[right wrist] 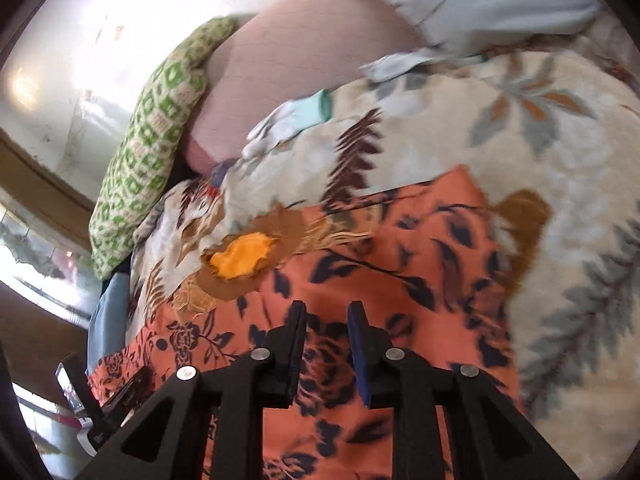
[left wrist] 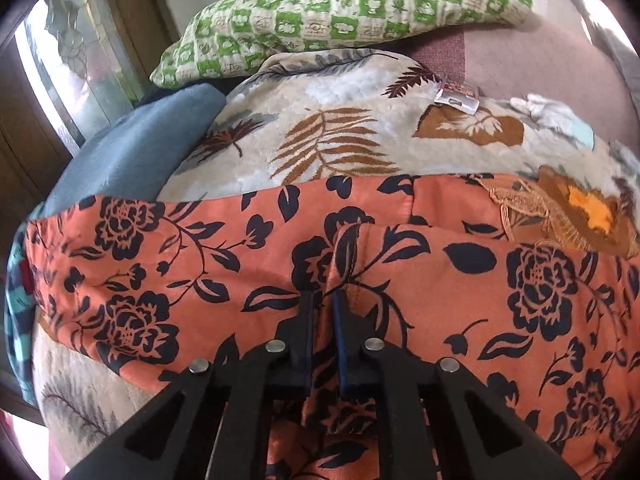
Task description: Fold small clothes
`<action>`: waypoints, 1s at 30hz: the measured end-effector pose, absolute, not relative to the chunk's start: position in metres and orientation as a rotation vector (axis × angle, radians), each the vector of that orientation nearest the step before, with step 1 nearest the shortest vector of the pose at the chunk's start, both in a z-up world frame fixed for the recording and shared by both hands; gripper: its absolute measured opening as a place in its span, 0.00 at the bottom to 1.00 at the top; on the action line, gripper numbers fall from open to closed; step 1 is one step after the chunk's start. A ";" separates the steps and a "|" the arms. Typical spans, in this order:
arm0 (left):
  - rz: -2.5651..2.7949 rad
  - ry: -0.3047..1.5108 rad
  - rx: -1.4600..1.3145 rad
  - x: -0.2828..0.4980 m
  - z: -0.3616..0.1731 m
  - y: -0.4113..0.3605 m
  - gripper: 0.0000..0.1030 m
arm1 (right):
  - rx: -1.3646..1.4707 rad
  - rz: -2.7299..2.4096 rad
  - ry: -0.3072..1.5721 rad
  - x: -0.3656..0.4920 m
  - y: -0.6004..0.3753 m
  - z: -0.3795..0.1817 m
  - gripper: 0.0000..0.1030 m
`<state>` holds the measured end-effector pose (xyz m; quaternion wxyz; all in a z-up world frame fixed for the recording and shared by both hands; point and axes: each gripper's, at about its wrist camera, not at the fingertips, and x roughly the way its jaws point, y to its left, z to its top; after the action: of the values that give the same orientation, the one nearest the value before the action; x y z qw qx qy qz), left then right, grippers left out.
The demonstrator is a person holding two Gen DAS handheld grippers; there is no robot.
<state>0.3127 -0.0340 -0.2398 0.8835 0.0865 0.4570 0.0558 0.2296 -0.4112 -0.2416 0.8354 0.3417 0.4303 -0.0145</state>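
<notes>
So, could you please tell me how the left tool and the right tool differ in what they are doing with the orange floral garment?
The left tool is shut, pinching a raised ridge of the orange floral garment; the right tool is open, fabric visible in its gap. The cloth bunches into a fold at the left tool, but lies flatter under the right tool. Both are over the same garment on the leaf-print blanket.

The left gripper (left wrist: 324, 300) is built from matte black plastic. Two flat jaws are seen, one of them faced with a dark blue pad. Behind them, black link arms with triangular cut-outs are joined by four round silver pins. The right gripper (right wrist: 327, 312) is made the same way: black jaws, one blue pad, four silver pins, hollowed black arms.
</notes>
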 end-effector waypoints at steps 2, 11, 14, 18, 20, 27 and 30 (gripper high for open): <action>0.125 0.939 0.240 0.312 -0.242 -0.040 0.09 | 0.704 -0.056 0.978 0.254 -0.403 -0.260 0.24; 0.178 0.963 0.139 0.306 -0.229 -0.017 0.09 | 0.713 -0.018 0.937 0.237 -0.397 -0.229 0.24; 0.209 0.954 0.107 0.291 -0.219 -0.005 0.11 | 0.683 -0.005 1.057 0.226 -0.375 -0.241 0.37; 0.235 0.928 0.005 0.268 -0.195 0.021 0.57 | 0.576 -0.058 1.136 0.216 -0.340 -0.251 0.50; 0.267 0.864 -0.024 0.248 -0.177 0.041 0.65 | 0.582 -0.016 1.125 0.203 -0.328 -0.233 0.50; 0.354 0.846 -0.239 0.200 -0.156 0.156 0.79 | 0.598 0.044 0.937 0.122 -0.320 -0.189 0.53; 0.417 0.897 -0.387 0.194 -0.162 0.226 0.79 | 0.645 0.067 0.909 0.109 -0.323 -0.188 0.53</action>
<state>0.1942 0.2256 -0.1621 0.8622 -0.1845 0.4277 0.1990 0.1095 -0.3234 -0.1880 0.8482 0.3058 0.4314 0.0317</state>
